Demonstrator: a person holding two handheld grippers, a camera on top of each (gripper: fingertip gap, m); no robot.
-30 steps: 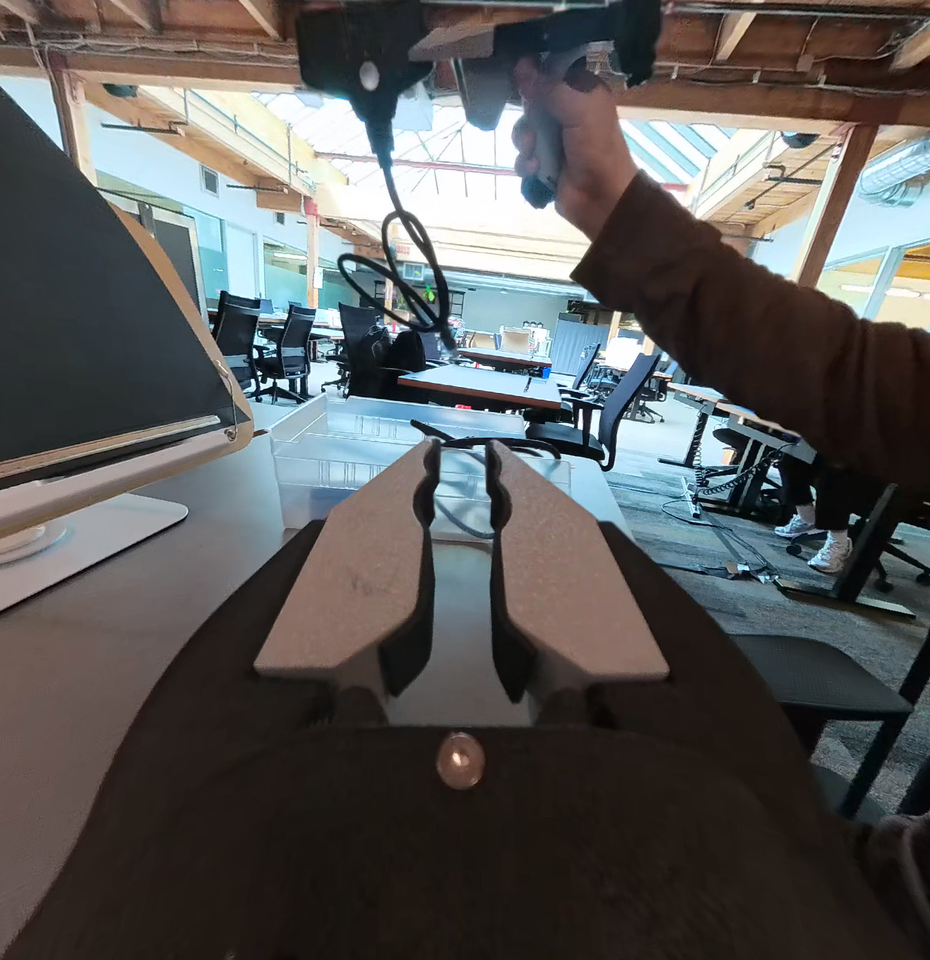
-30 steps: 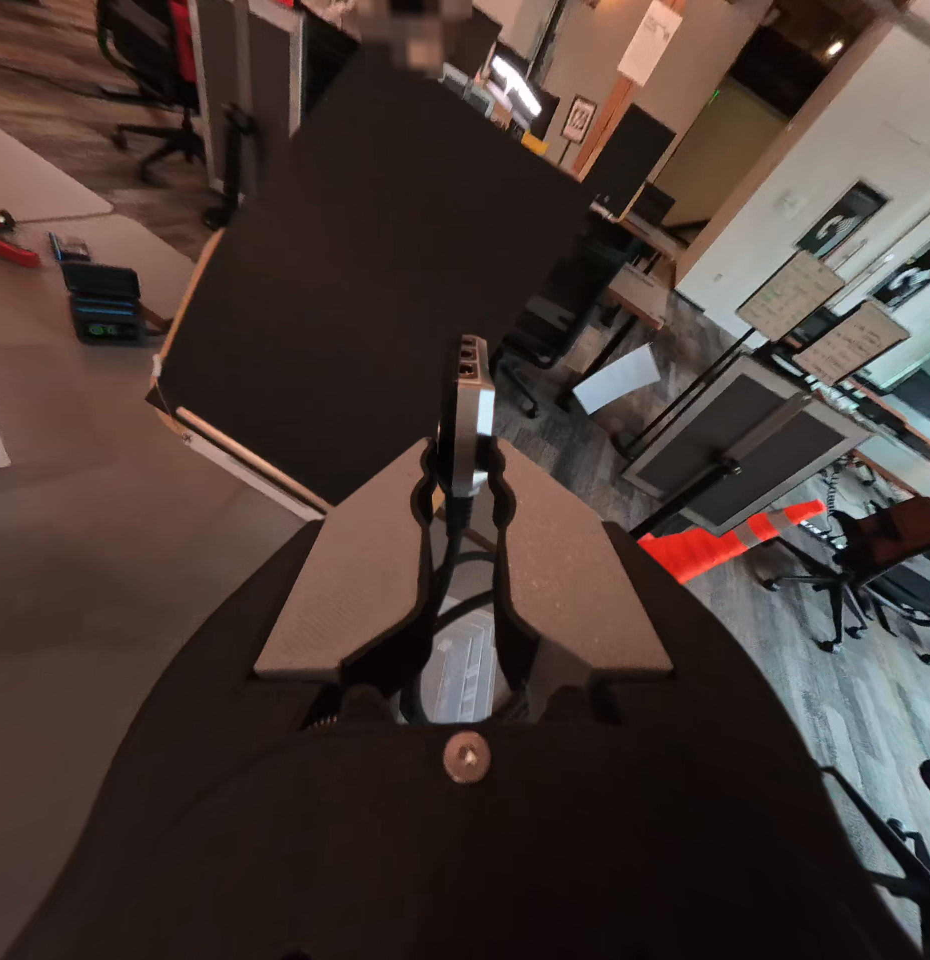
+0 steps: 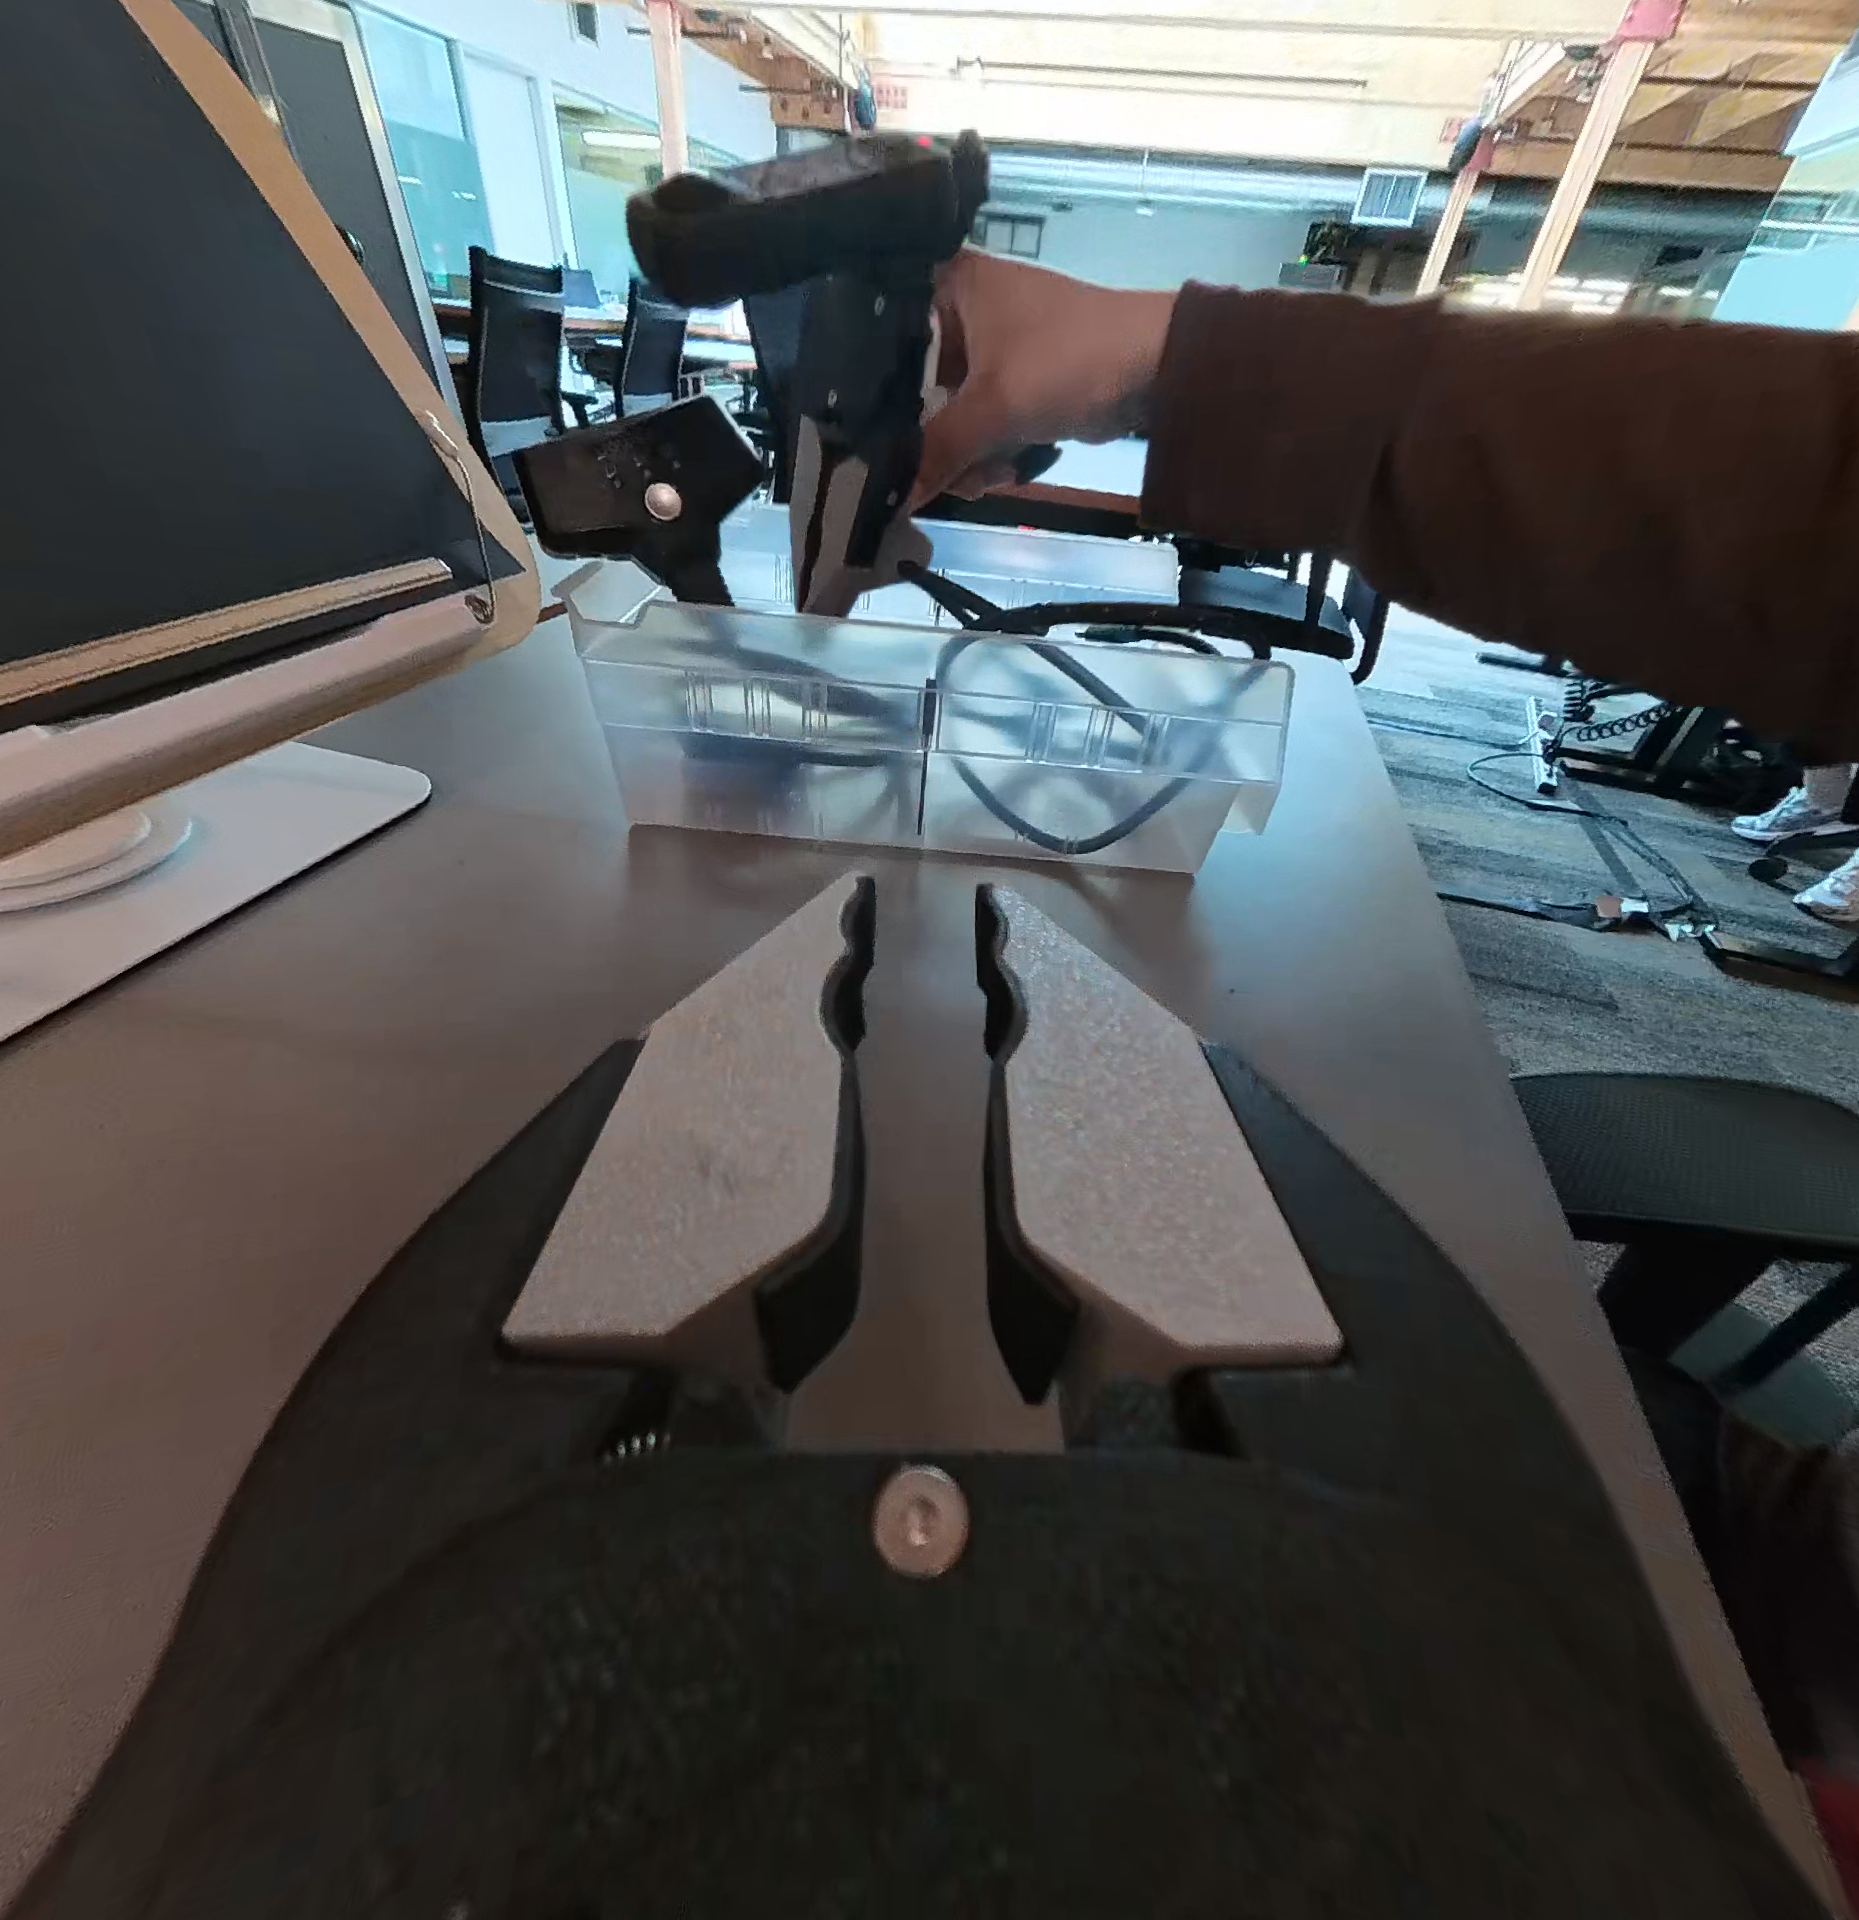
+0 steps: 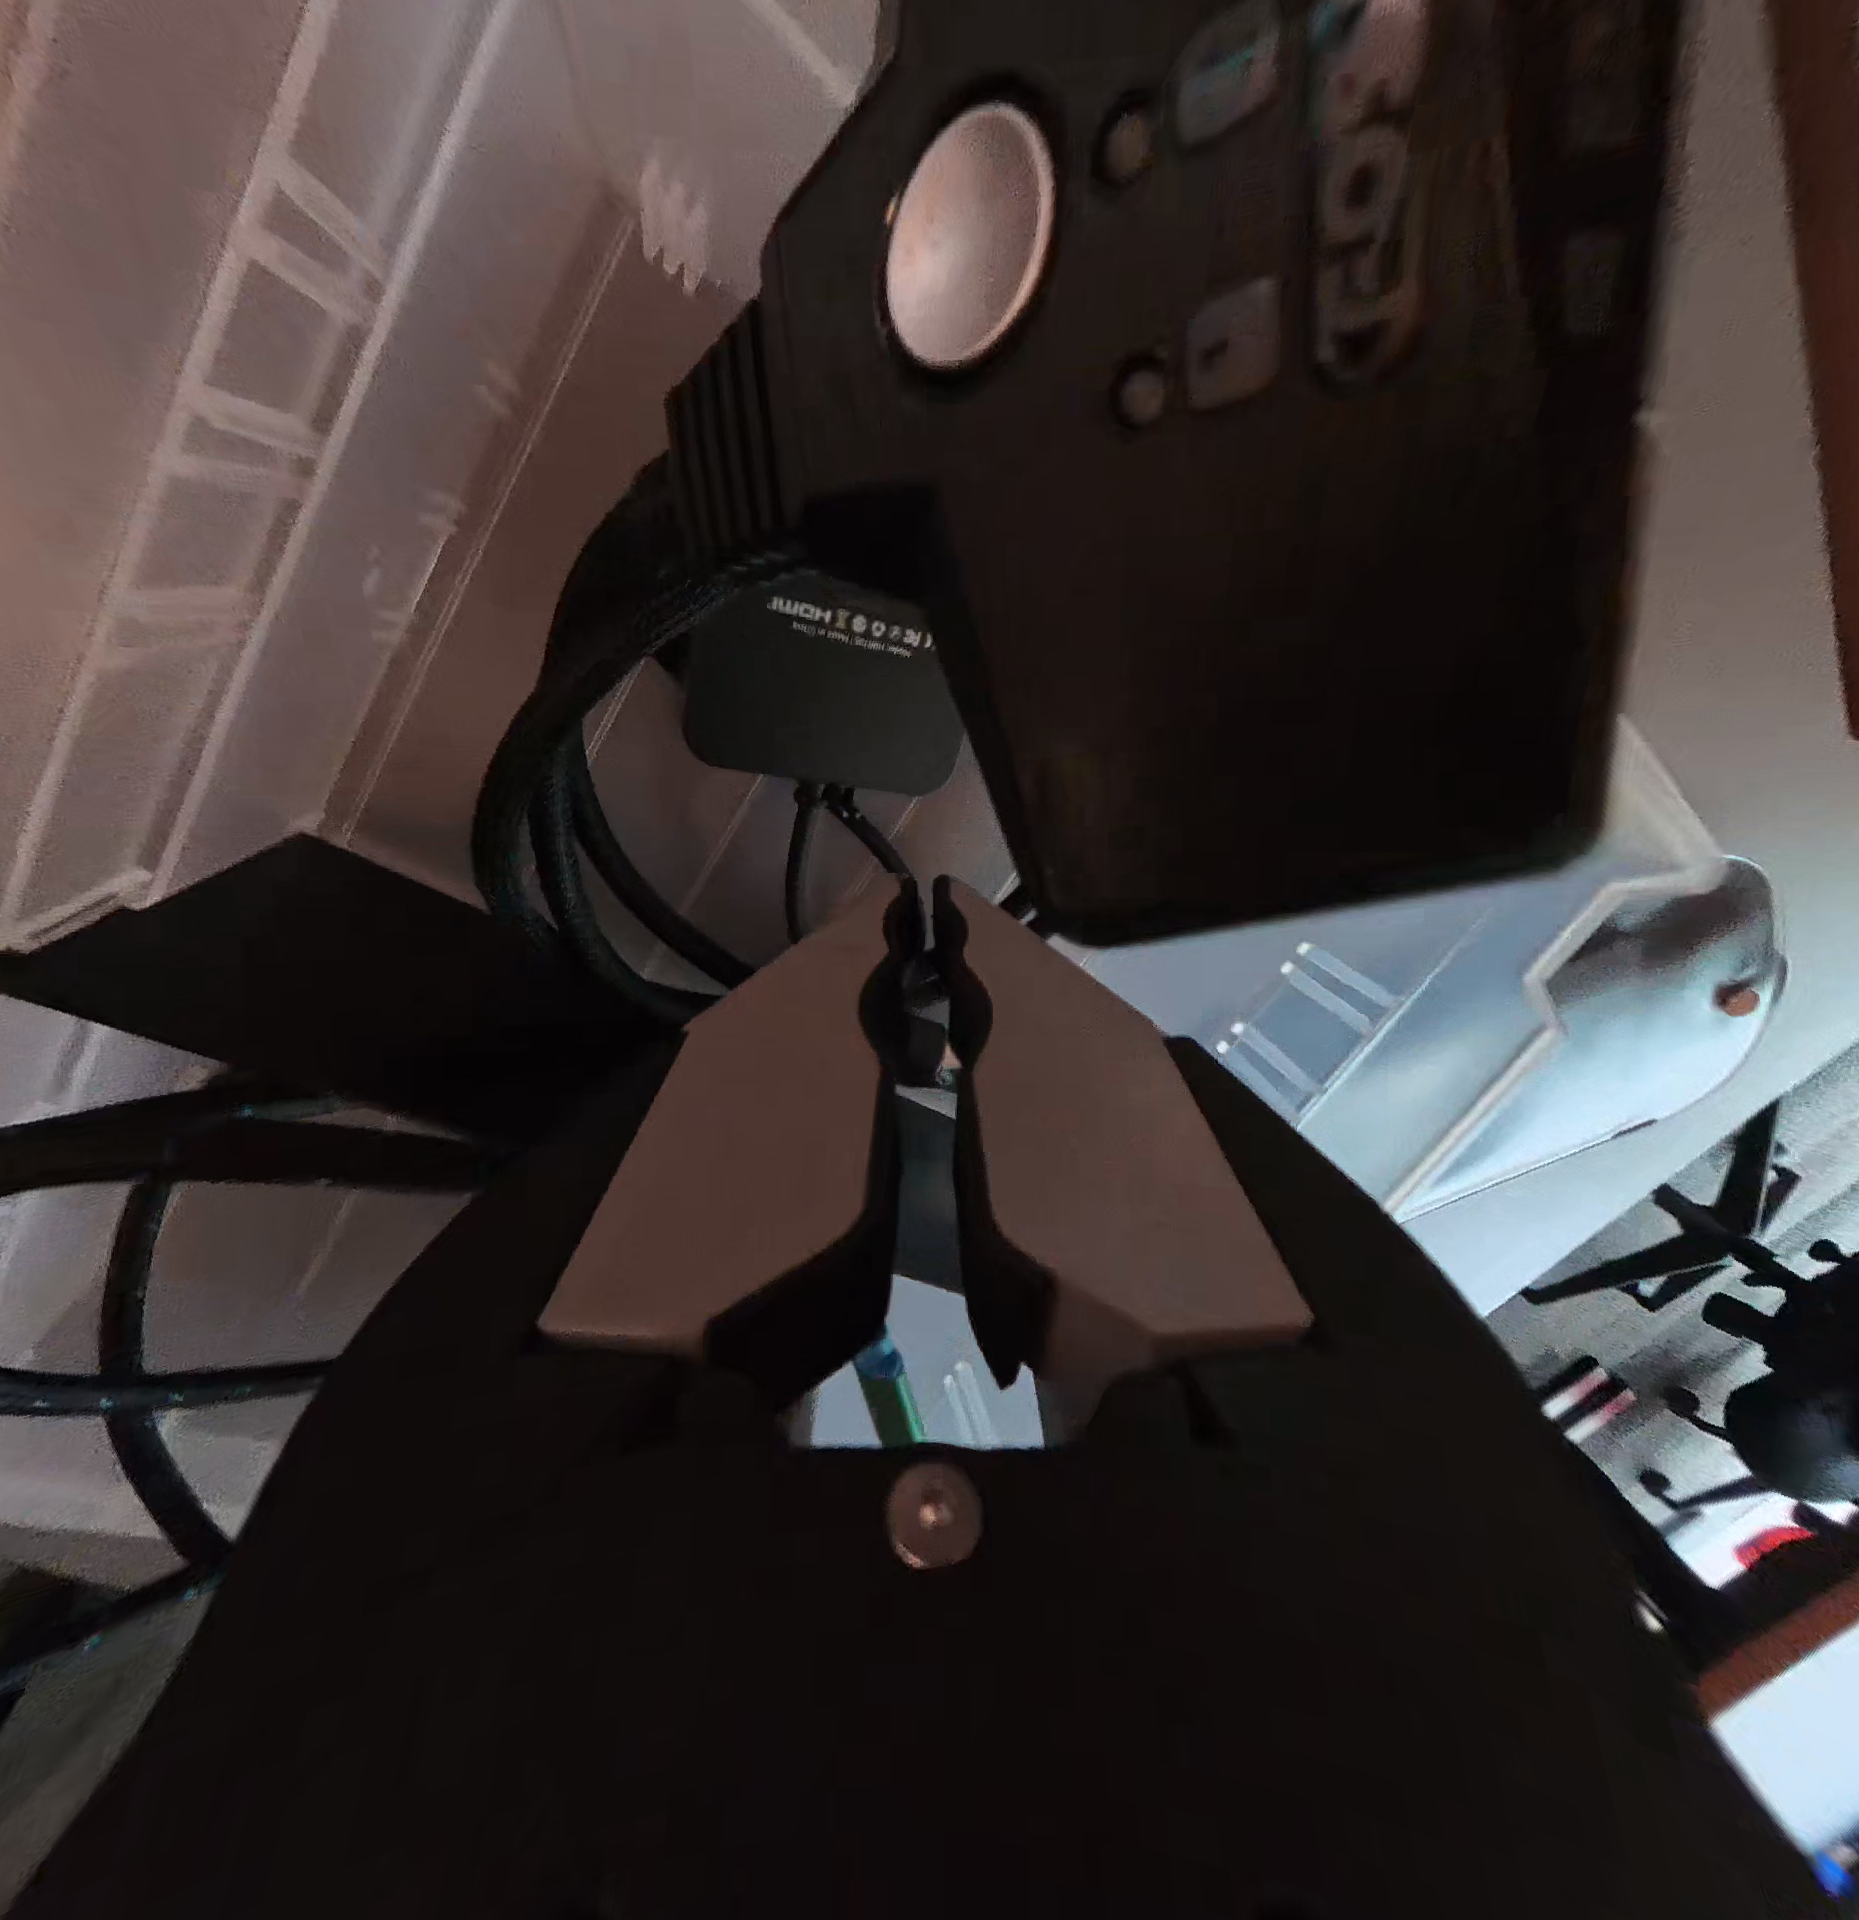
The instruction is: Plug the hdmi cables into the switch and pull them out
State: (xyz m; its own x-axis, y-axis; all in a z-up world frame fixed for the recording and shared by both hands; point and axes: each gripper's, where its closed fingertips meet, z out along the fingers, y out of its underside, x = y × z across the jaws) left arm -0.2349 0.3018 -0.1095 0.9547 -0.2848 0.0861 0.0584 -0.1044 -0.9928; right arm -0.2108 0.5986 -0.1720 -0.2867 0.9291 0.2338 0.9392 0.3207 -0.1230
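Clear plastic bin (image 3: 935, 727) sits on the tabletop (image 3: 385, 1039) at 12 o'clock from the left tool (image 3: 923, 904), which is spread a little and holds nothing. Black cables (image 3: 1060, 717) lie inside. The right tool (image 4: 927, 902) pinches a thin cord under the small black switch (image 4: 821, 686).

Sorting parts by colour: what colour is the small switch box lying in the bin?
Black; the switch shows best in the right wrist view.
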